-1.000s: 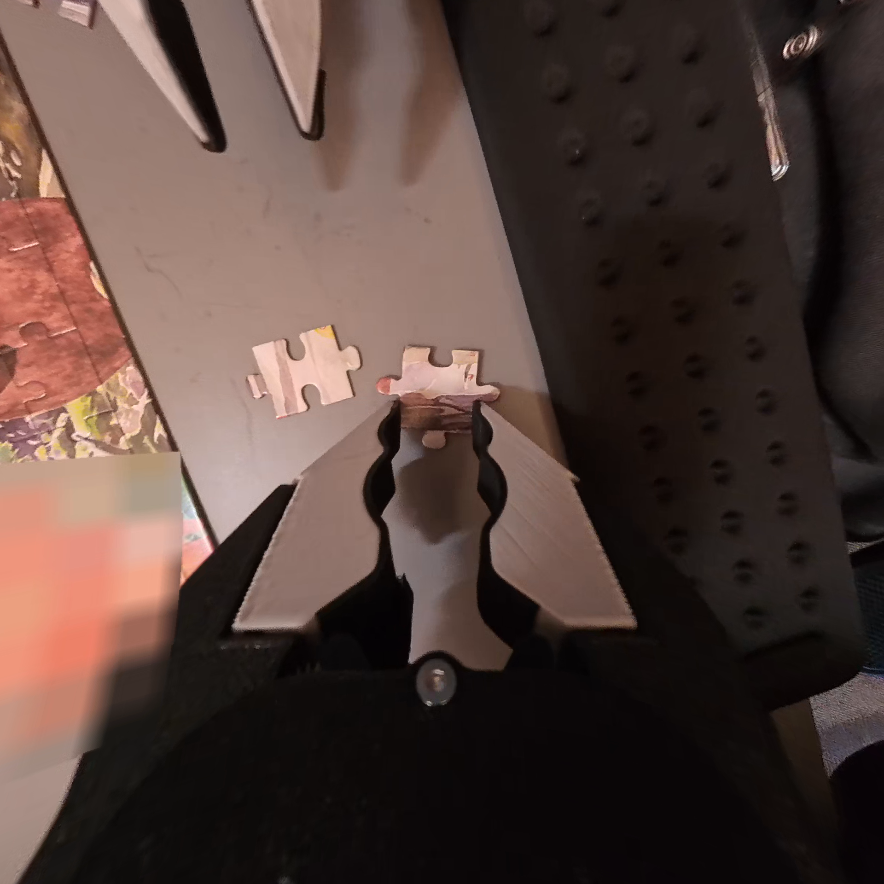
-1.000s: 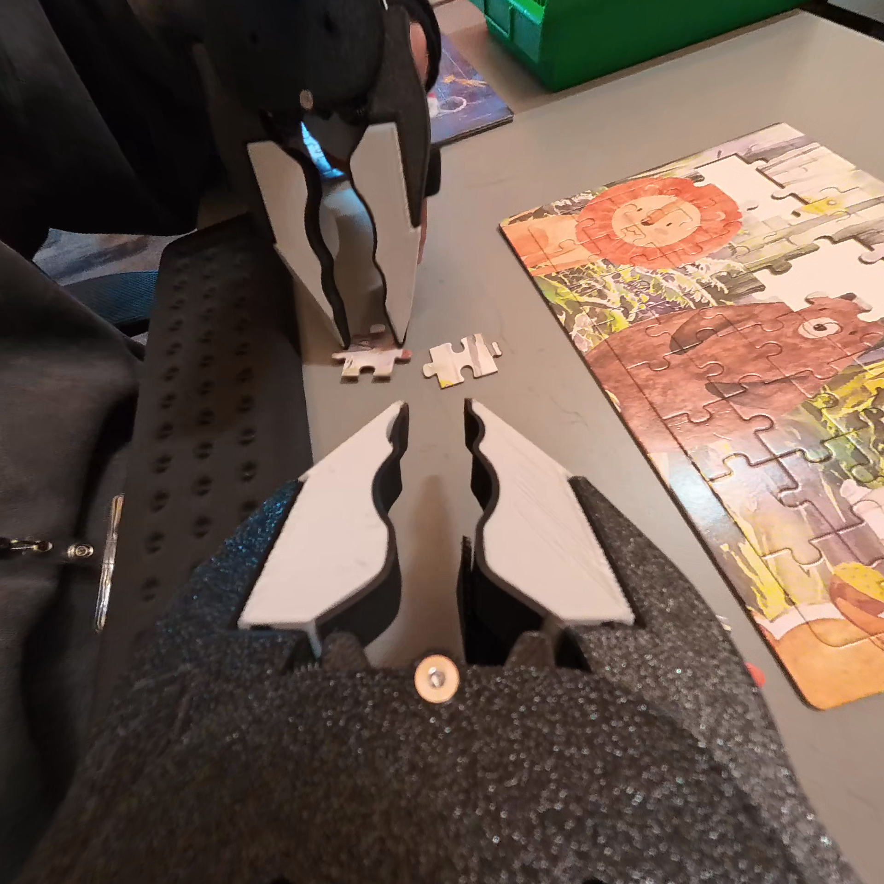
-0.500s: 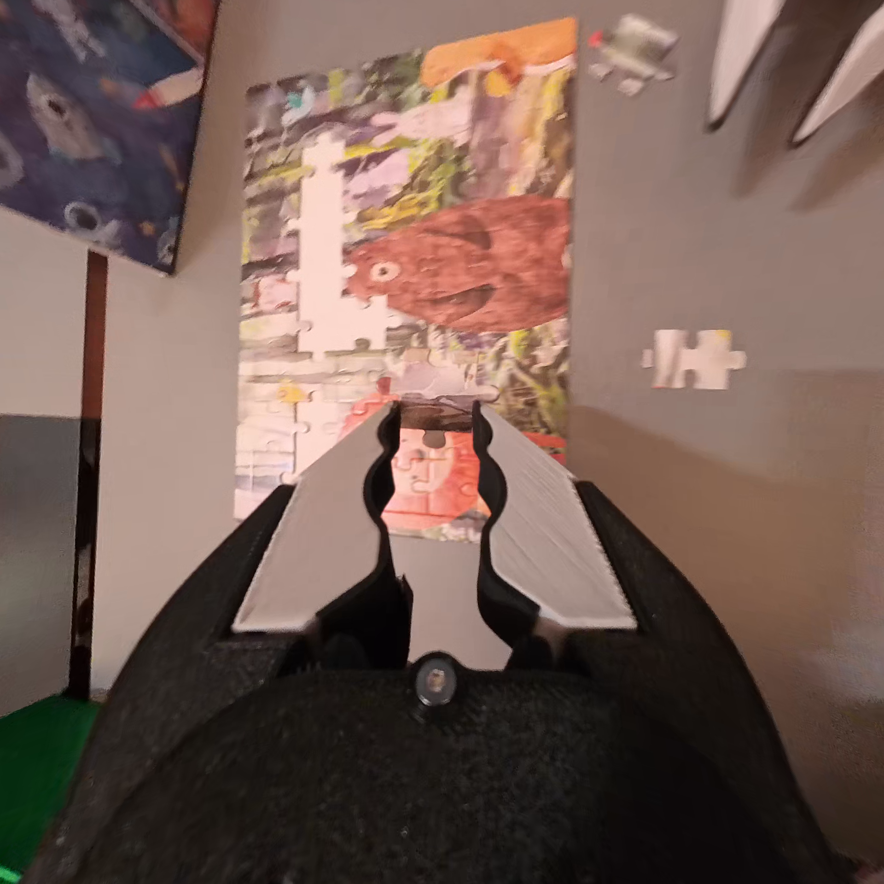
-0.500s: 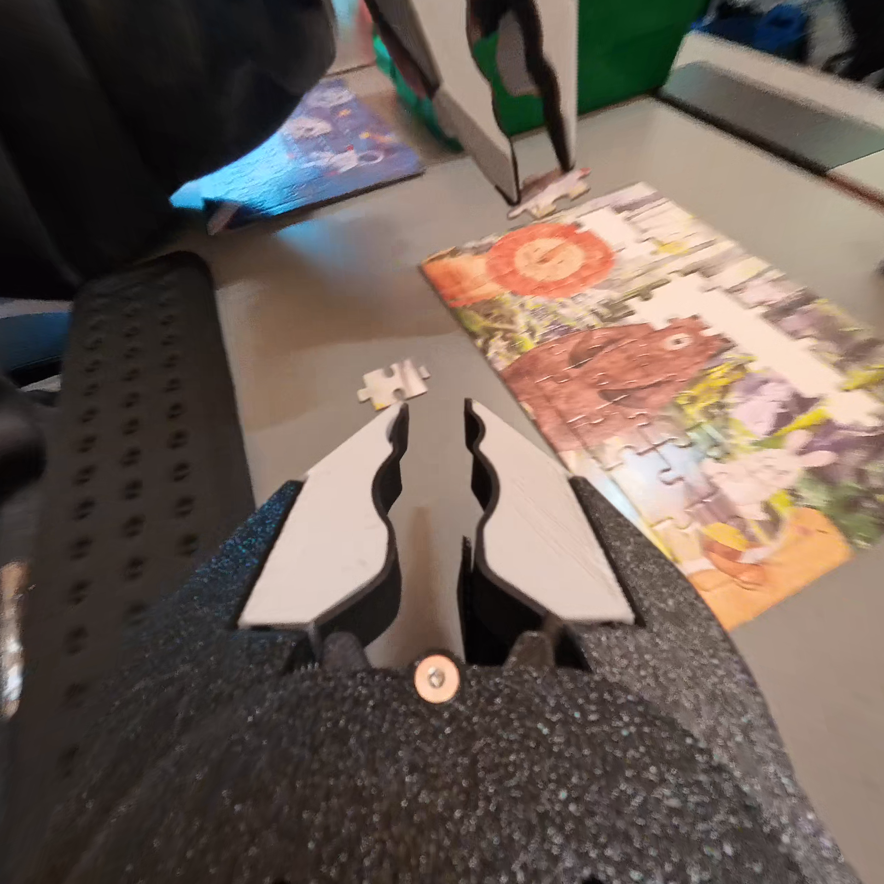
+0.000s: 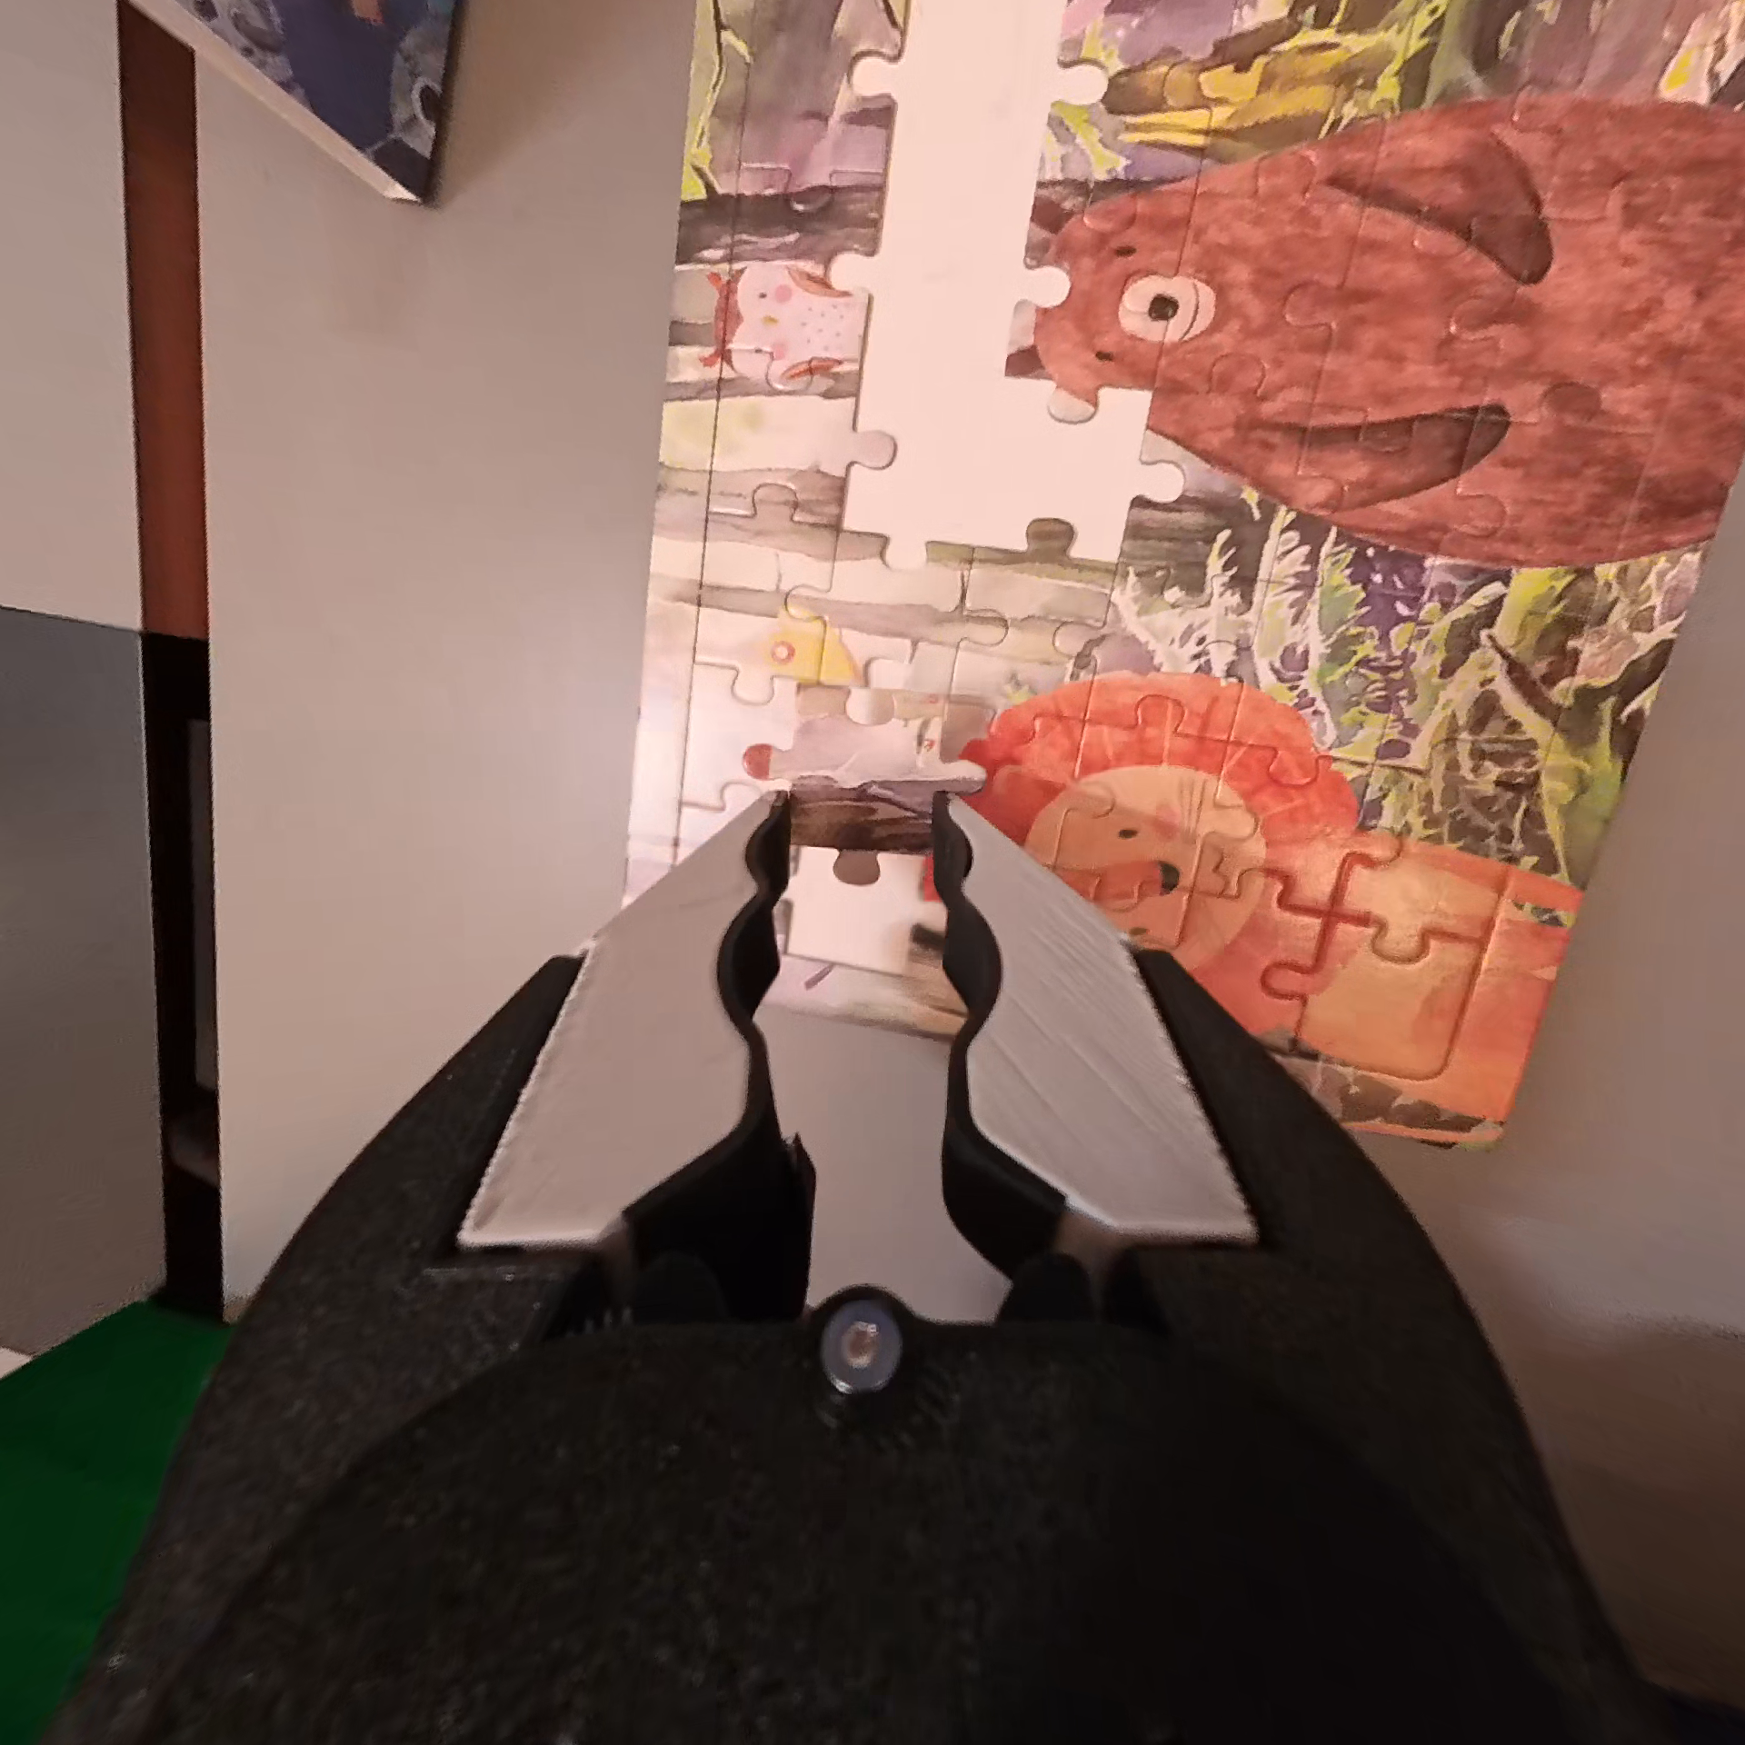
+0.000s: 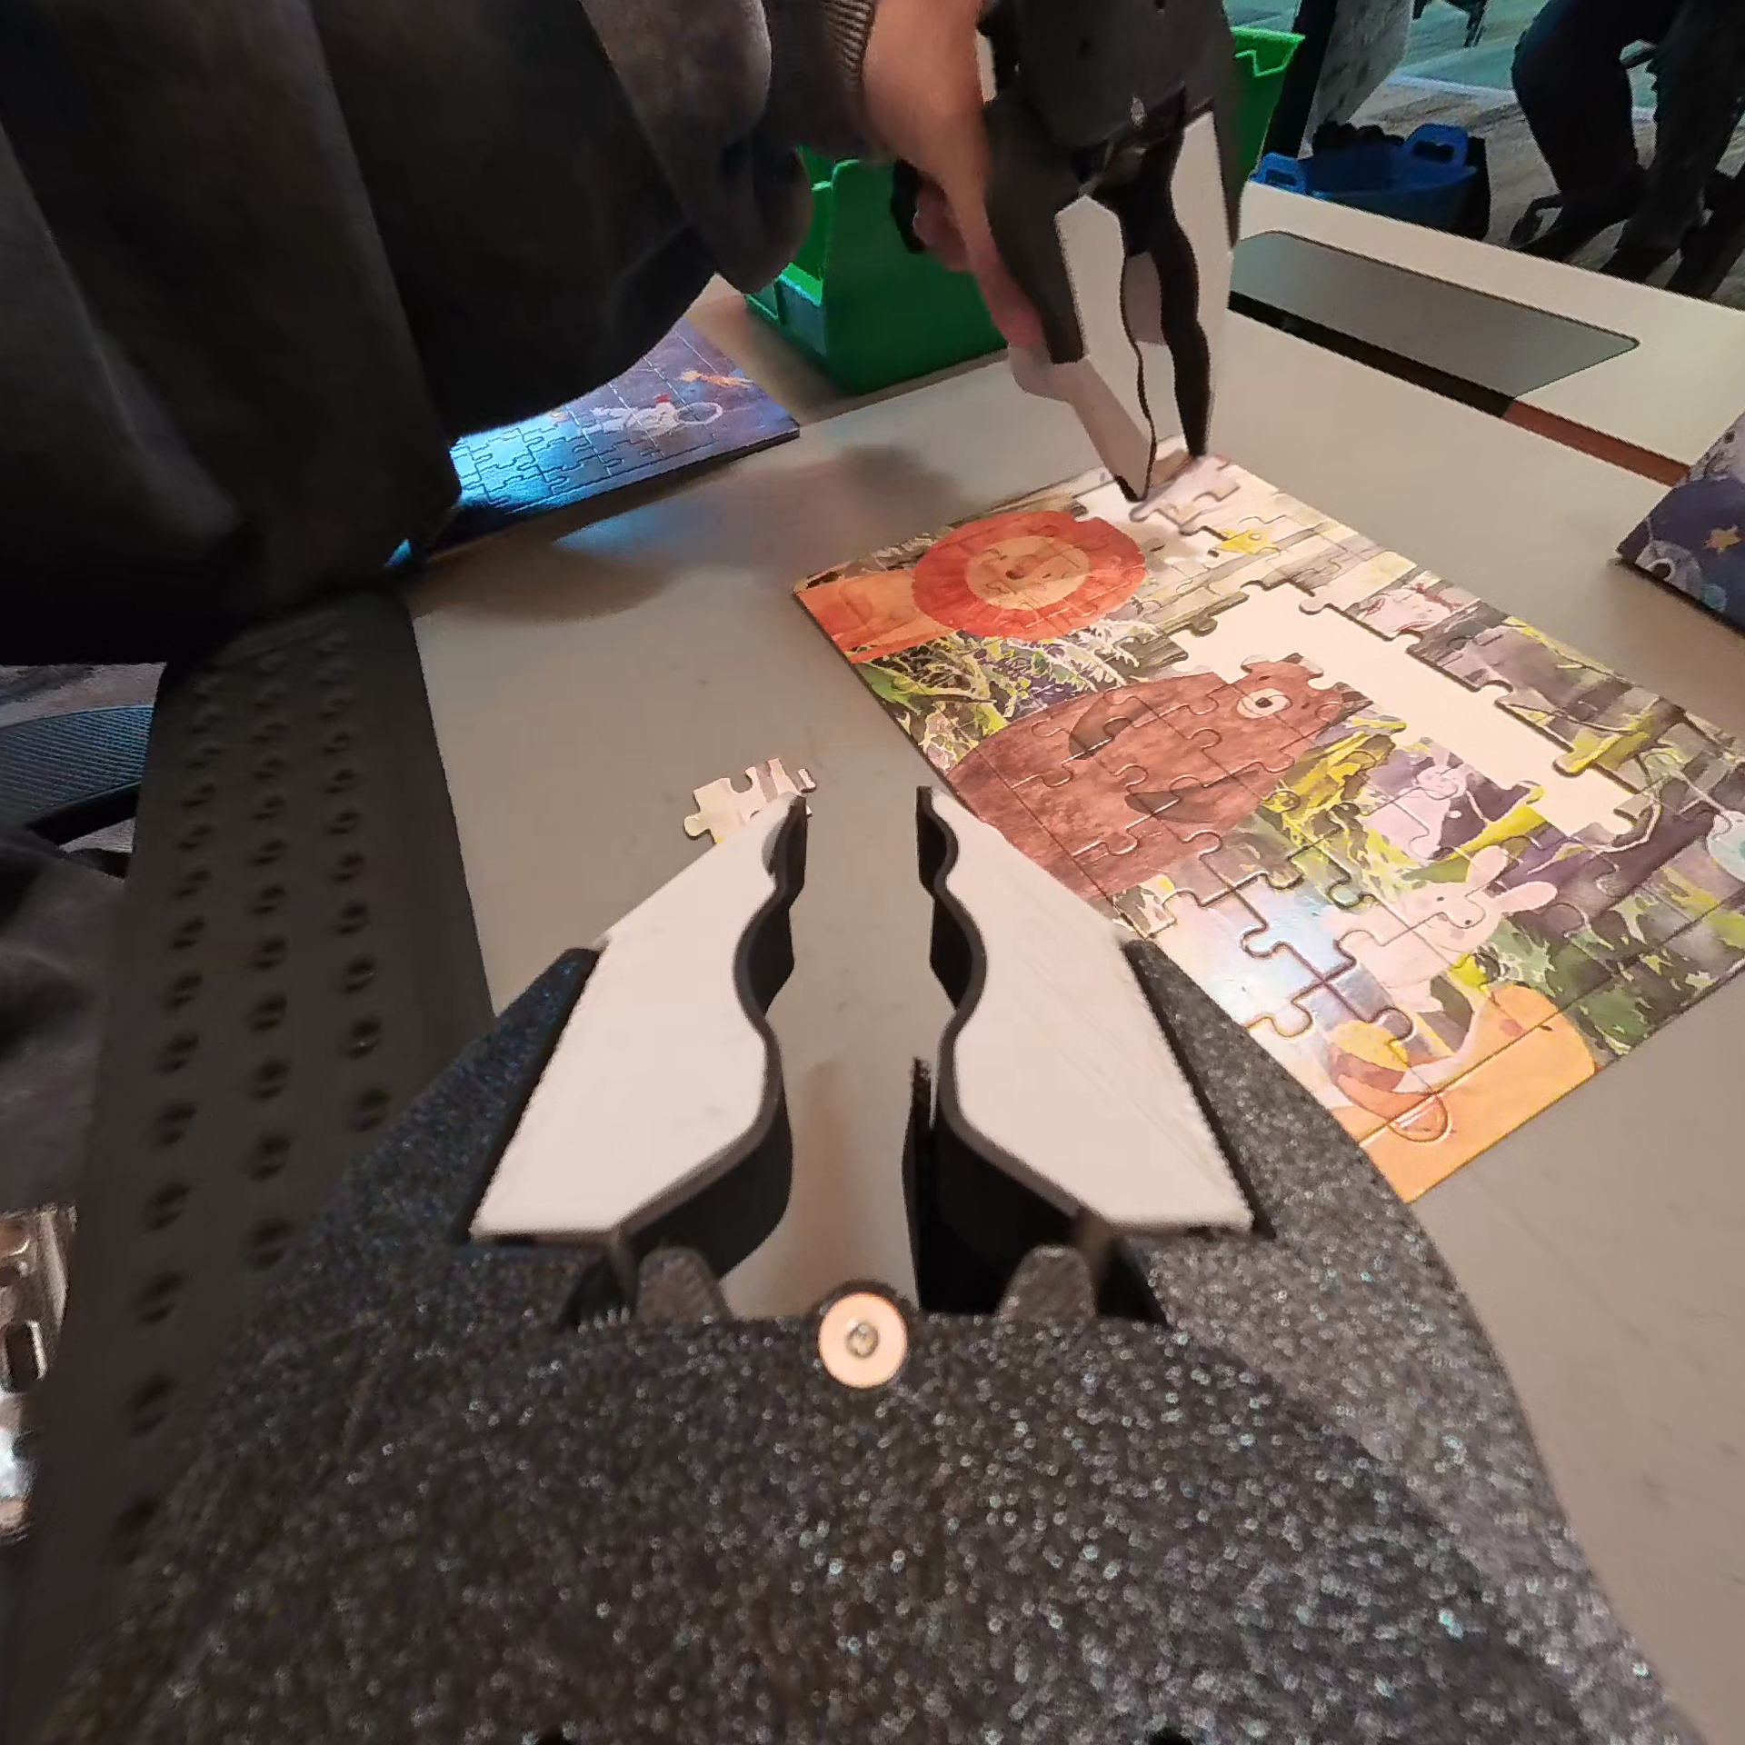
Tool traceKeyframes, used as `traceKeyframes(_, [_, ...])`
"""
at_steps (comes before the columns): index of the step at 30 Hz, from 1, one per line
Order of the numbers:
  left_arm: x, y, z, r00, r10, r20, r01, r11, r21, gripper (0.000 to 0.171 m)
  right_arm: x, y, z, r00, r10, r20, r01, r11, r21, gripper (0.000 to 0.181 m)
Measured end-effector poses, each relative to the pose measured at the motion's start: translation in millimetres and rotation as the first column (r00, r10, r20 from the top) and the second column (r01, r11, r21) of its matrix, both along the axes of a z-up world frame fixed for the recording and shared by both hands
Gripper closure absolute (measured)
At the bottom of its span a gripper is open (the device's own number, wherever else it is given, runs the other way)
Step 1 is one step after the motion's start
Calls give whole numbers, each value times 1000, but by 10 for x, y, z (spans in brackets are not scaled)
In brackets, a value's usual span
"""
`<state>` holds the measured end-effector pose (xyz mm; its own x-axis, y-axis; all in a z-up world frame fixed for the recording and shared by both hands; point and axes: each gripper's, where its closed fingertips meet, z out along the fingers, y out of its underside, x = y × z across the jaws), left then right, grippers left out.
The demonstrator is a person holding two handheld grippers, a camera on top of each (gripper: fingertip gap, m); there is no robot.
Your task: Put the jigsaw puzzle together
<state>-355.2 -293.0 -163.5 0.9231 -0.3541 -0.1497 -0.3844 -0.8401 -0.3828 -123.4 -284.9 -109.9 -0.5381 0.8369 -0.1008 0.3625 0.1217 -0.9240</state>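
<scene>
Carried over from the tabletop [image 6: 585, 661], a puzzle piece [image 5: 864, 788] pinched in the left tongs [image 5: 861, 803] now hovers over the jigsaw puzzle [image 5: 1416, 378]; the right tongs [image 6: 861, 812] wait, spread empty.

Warm, yellowish indoor light falls on the table [image 5: 397, 491] in the left wrist view, dimming to shadow toward 4 o'clock. The puzzle's [image 5: 1322, 472] bare white gap glares near 12 o'clock. The right wrist view is cooler and evenly lit; a soft shadow lies under the sleeve [image 6: 378, 236] at 10 o'clock. Wide-angle bending stretches both frames' edges, and their rims are blurred.
</scene>
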Motion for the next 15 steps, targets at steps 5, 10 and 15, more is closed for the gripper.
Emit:
traceKeyframes(5, [-37,47,-55,987,163,-10,-163,987,18,142,4,-1,0,1000,4,6,-4,1000,-13,158])
traceKeyframes(10, [-53,5,-89,856,511,81,-517,850,104,142,15,-17,-4,1000,15,14,-15,1000,-26,158])
traceKeyframes(15, [-12,43,-57,633,728,265,-772,621,137,142,35,-39,15,999,29,14,-28,999,-43,158])
